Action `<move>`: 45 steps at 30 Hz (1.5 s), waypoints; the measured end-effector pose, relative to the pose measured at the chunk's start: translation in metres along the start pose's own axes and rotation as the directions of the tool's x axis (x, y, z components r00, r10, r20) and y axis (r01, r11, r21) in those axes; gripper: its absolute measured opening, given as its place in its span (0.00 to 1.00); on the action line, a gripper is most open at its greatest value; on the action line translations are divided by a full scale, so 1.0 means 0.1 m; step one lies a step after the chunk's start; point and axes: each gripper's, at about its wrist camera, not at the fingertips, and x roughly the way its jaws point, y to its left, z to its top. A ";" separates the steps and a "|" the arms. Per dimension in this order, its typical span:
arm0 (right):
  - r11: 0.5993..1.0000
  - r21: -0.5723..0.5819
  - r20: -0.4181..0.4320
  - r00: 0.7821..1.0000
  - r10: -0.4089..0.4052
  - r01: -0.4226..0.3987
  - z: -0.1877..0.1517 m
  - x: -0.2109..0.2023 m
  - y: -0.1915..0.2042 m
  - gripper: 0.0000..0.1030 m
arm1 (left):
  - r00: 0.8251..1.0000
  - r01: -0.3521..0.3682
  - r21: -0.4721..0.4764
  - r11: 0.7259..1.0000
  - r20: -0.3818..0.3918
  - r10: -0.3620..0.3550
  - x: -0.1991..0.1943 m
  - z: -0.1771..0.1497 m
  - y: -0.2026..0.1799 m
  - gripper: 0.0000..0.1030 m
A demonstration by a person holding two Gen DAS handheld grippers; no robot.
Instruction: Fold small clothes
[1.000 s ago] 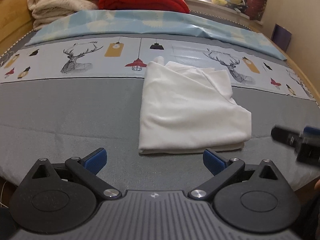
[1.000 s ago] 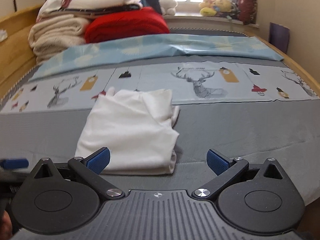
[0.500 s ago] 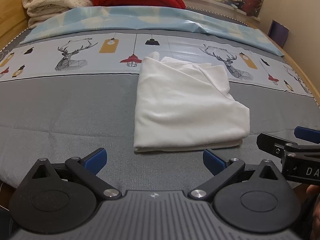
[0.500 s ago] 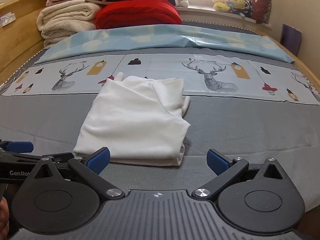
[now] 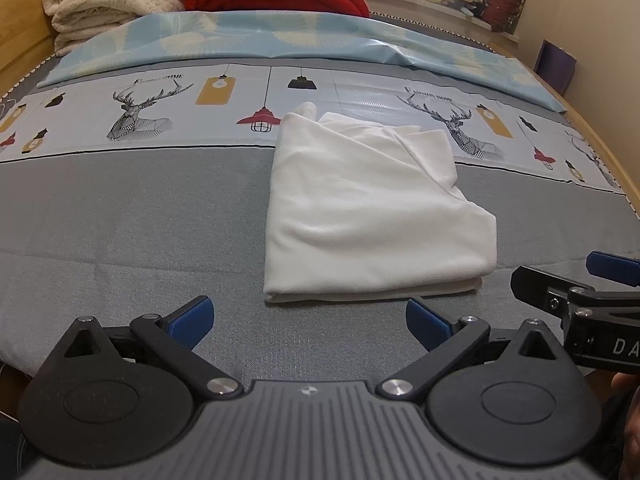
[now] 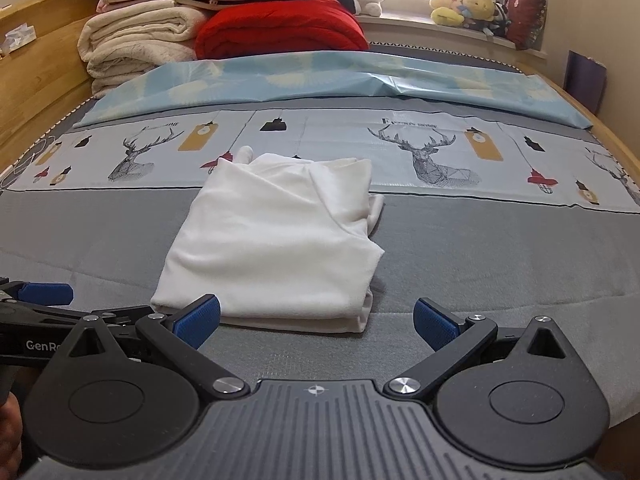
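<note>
A white garment [image 5: 372,208] lies folded into a rough rectangle on the grey bed cover [image 5: 132,208], its far corner reaching the printed deer strip. My left gripper [image 5: 308,320] is open just short of the garment's near edge, nothing between its blue pads. In the right wrist view the same folded garment [image 6: 276,248] sits ahead and slightly left; my right gripper [image 6: 316,320] is open, its left pad overlapping the garment's near edge in view. Each gripper shows at the other view's side edge.
Folded cream blankets [image 6: 136,44] and a red quilt [image 6: 280,28] are stacked at the head of the bed behind a light blue sheet [image 6: 320,76]. Plush toys [image 6: 464,8] line the windowsill. A wooden bed frame [image 6: 36,80] runs along the left.
Both grippers have drawn slightly closer to the folded garment and stayed open. The garment has not moved.
</note>
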 end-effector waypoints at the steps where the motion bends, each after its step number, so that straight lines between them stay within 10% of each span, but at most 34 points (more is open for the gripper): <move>1: 1.000 -0.001 0.000 1.000 0.001 -0.001 0.00 0.00 0.00 0.99 | 1.000 0.001 0.001 1.000 -0.001 -0.001 0.00 0.00 0.00 0.99; 45: 1.000 -0.028 -0.003 1.000 0.002 -0.002 -0.01 0.01 0.05 0.99 | 1.000 0.018 0.017 1.000 -0.015 -0.017 0.02 -0.02 0.02 0.99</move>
